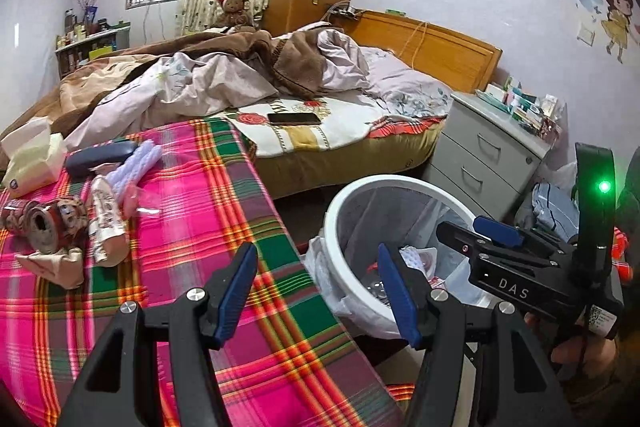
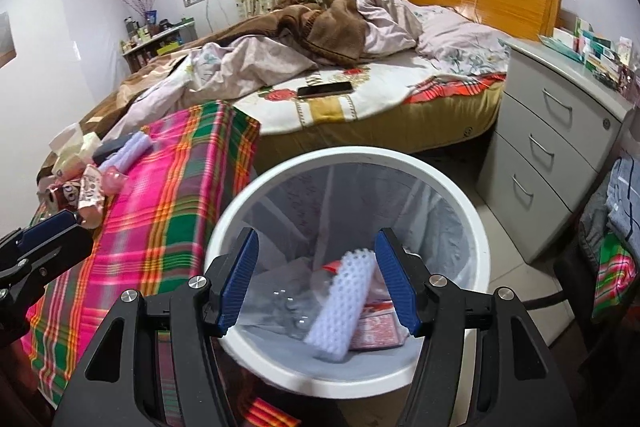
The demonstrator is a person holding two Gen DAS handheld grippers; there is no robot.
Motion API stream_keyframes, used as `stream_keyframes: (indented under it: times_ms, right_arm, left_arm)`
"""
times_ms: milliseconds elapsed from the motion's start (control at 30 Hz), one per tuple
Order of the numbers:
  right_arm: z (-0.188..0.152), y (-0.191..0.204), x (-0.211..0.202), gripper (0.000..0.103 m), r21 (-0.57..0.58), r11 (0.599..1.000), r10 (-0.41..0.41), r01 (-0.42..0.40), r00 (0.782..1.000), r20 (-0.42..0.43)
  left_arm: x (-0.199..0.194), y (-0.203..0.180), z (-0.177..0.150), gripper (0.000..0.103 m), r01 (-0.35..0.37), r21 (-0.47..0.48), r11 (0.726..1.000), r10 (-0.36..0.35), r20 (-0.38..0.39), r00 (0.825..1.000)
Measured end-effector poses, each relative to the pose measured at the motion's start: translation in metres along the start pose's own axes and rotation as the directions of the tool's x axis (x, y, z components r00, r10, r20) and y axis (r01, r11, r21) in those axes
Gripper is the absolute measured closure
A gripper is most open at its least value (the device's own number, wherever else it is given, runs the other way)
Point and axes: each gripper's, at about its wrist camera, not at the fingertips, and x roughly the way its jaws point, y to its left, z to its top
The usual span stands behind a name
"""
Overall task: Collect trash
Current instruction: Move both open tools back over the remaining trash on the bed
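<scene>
A white trash bin [image 2: 460,195] with a clear liner holds a white foam net [image 2: 344,311], a red wrapper [image 2: 376,331] and clear plastic [image 2: 288,303]. My right gripper [image 2: 316,233] hovers open over the bin, with nothing between its blue pads. My left gripper [image 1: 316,249] is open and holds nothing, above the right edge of the plaid-covered table [image 1: 224,211], beside the bin [image 1: 360,187]. At the table's left lie a crushed can [image 1: 44,227], a printed wrapper tube [image 1: 106,223], a lavender foam net [image 1: 138,163], pink plastic [image 1: 134,199] and crumpled paper [image 1: 56,263].
A tissue pack [image 1: 30,159] and a dark case [image 1: 100,155] also sit on the table. Behind it is an unmade bed [image 1: 240,79] with a phone [image 1: 294,119]. A grey drawer cabinet [image 1: 488,155] stands right of the bin, with folded clothes [image 2: 616,211] nearby.
</scene>
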Motion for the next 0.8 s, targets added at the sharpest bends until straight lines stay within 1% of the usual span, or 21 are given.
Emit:
stream_keyframes:
  times_ms: [200,367,433,533,633,800]
  right_arm:
    - [0.003,0.018,-0.001,0.041,-0.009,1.000,0.026,-0.026,1.000,0.015]
    - [0.006,0.040,-0.001,0.041,-0.028,0.998,0.063,-0.063,0.998,0.026]
    - [0.006,0.048,0.000,0.041,-0.037,0.997,0.076,-0.075,0.997,0.027]
    - [0.008,0.062,0.002,0.041,-0.045,0.994,0.097,-0.096,0.995,0.027]
    - [0.010,0.075,0.006,0.041,-0.057,0.991,0.126,-0.125,0.992,0.024]
    - [0.014,0.099,0.013,0.041,-0.090,0.984,0.158,-0.156,0.987,0.016]
  left_arm:
    - [-0.016,0.022,-0.003,0.039,-0.036,-0.025,0.999,0.036,0.025,0.999]
    - [-0.031,0.049,-0.005,0.039,-0.068,-0.053,0.996,0.070,0.040,0.997]
    - [-0.037,0.060,-0.006,0.038,-0.101,-0.061,0.993,0.104,0.052,0.993]
    - [-0.045,0.078,-0.006,0.038,-0.120,-0.092,0.988,0.126,0.062,0.990]
    - [-0.054,0.099,-0.007,0.037,-0.153,-0.131,0.980,0.165,0.083,0.983]
    - [-0.059,0.135,-0.009,0.035,-0.201,-0.184,0.962,0.217,0.072,0.973]
